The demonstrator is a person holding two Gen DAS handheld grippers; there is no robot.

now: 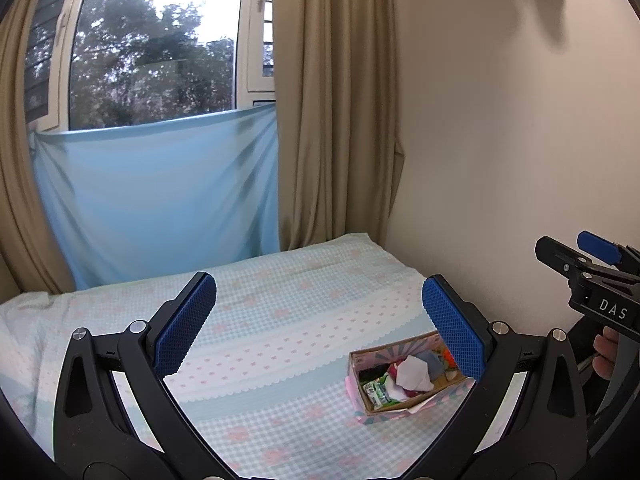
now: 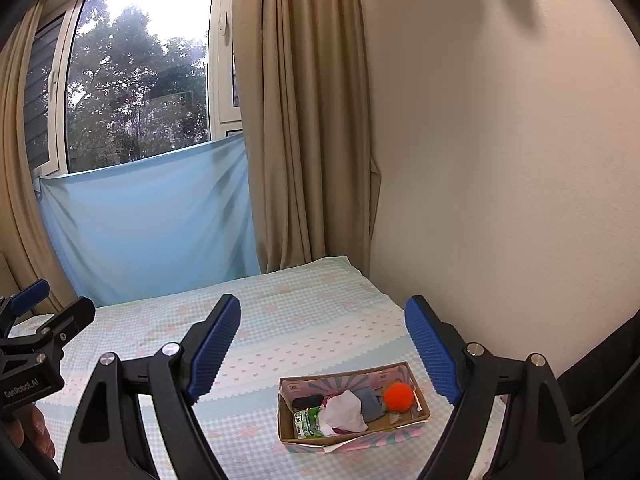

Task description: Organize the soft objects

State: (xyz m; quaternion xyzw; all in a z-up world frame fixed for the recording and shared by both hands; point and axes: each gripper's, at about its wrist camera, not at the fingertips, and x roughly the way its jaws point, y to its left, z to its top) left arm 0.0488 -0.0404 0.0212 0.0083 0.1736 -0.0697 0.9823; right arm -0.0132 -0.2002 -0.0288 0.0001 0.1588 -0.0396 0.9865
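Both grippers, left and right, gape empty above the cardboard box. Inside it, the orange pom-pom looks light and squashy; best pinched centrally.

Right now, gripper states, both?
Left gripper: open, holding nothing.
Right gripper: open, holding nothing, above the cardboard box.

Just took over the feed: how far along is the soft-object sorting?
Looks nearly done: the orange pompom, white cloth and green packet sit in the cardboard box. The left gripper and right gripper are open and empty. Nothing loose shows on the bedspread.
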